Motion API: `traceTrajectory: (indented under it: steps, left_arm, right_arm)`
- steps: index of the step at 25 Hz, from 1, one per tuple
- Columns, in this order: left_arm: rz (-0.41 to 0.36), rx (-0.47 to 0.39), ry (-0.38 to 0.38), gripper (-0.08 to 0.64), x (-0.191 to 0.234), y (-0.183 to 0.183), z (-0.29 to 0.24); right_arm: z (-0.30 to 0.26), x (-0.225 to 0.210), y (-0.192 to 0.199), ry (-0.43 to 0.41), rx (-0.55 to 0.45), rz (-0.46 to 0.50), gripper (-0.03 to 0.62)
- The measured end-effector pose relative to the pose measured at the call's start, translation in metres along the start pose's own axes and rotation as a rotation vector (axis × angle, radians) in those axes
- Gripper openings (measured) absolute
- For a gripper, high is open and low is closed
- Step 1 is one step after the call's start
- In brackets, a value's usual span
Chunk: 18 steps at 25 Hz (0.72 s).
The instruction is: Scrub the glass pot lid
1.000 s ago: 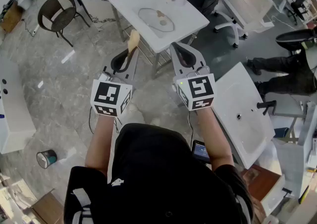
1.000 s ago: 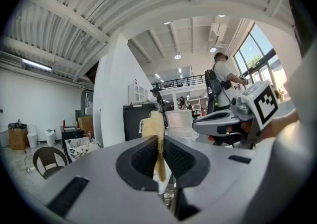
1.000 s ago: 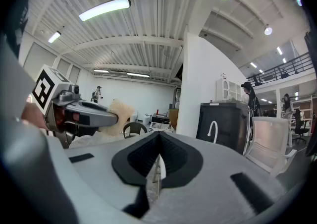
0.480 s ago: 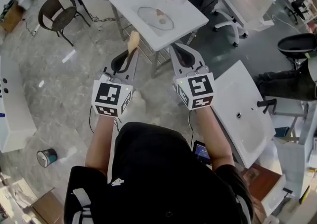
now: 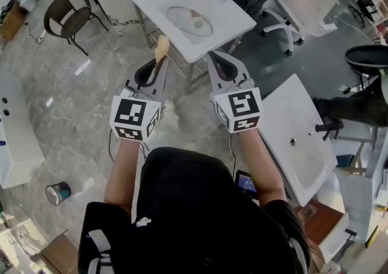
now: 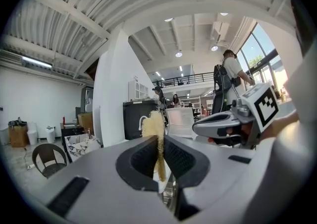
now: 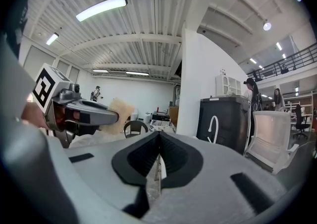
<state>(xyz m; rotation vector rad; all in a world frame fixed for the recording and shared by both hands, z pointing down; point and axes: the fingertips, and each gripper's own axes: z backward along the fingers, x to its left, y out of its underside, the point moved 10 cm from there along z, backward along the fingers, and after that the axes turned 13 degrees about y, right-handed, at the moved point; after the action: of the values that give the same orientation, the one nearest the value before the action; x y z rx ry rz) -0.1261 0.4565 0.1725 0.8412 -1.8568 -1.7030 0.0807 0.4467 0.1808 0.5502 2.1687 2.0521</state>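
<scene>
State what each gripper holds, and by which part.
Left gripper clamps the yellow sponge by its near end; right gripper is shut, empty.

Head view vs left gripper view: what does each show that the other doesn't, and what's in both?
Head view only: the glass pot lid lying flat on the white table, and a can on the floor. Left gripper view only: the left gripper's fingers shut on the sponge, seen close up, and people in the background. Both: the sponge, the right gripper and the brown chair.
</scene>
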Motion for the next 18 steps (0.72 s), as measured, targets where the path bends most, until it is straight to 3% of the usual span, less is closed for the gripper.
traceTrajectory:
  steps: [18]
  left_arm:
    - [0.037,0.026,0.006,0.02,0.108,0.013,-0.084]
  right_arm:
    - [-0.129,-0.027,0.006,-0.007,0.045,0.003,-0.002]
